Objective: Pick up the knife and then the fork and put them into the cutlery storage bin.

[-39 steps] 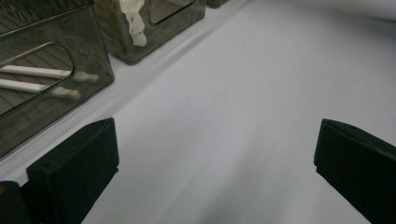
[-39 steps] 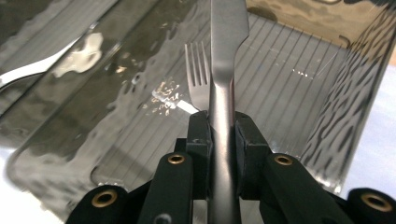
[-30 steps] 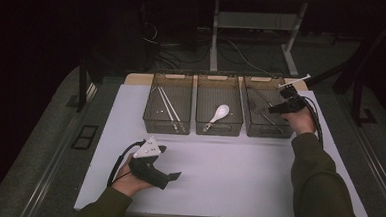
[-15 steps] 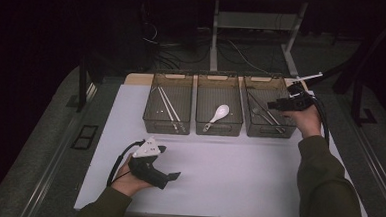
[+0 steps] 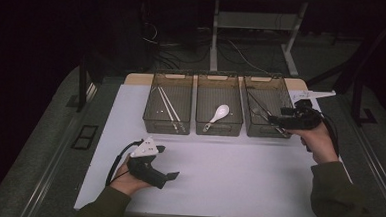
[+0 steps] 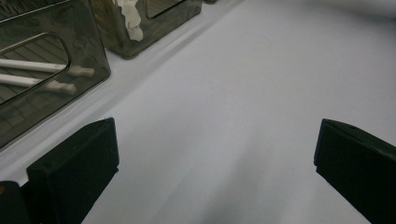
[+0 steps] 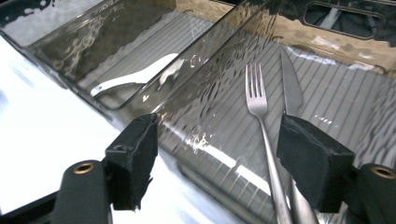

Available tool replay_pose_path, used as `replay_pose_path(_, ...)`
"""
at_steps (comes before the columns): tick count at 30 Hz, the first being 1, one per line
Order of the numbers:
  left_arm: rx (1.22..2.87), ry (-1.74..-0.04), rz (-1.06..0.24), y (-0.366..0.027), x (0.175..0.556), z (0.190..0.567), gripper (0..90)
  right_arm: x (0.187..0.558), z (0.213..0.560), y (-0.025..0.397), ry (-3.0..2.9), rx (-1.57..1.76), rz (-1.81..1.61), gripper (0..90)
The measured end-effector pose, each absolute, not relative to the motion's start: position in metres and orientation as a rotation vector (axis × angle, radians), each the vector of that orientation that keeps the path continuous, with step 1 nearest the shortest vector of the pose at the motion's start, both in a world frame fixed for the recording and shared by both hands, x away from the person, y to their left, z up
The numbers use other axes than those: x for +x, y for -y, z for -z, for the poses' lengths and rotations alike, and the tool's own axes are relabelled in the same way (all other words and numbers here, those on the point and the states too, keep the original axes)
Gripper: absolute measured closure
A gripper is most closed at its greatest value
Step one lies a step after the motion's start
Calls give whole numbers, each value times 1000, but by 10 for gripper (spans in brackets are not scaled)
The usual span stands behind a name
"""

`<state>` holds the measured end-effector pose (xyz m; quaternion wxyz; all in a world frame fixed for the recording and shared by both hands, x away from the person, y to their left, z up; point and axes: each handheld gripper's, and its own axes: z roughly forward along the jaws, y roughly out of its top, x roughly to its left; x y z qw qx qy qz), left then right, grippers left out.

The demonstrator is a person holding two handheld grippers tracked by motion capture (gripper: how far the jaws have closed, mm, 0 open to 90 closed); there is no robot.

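Observation:
Three smoky clear bins stand in a row at the back of the white mat (image 5: 227,175). The left bin (image 5: 162,127) holds white chopsticks (image 5: 167,107) (image 6: 42,74). A white spoon (image 5: 219,113) (image 7: 140,77) lies in the middle bin (image 5: 218,130). Inside the right bin (image 5: 262,78) lie a metal fork (image 7: 256,100) and a knife (image 7: 290,88). My right gripper (image 5: 273,121) (image 7: 219,135) hovers over that bin's near right corner, open and empty, its jaws astride the fork's handle from above. My left gripper (image 5: 167,162) (image 6: 215,140) rests low on the mat's front left, open and empty.
The mat lies on a grey table (image 5: 54,146) with dark floor, cables and desk legs beyond it. Bare mat stretches between the bins and the front edge.
My right gripper has drawn back a little toward the near right corner of the right bin. The left gripper has stayed put.

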<state>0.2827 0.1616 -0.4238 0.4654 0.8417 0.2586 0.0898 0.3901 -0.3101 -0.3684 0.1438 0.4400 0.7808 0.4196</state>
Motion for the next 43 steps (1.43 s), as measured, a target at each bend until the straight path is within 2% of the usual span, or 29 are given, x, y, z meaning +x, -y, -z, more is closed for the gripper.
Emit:
replay_pose_path(13, 2075, -637, -218, -163, 283, 425, 0, 321, 394, 298, -2243, 1161, -1331, 199)
replay_pose_path(26, 2059, -637, -210, -165, 283, 425, 0, 276, 427, 294, -2297, 1110, -1373, 166)
replay_pose_path(33, 2062, -629, -210, -164, 282, 424, 0, 261, 434, 300, -2272, 1105, -1368, 165)
replay_pose_path(43, 2058, -632, -211, -164, 282, 424, 0, 259, 433, 305, -2255, 1115, -1369, 164)
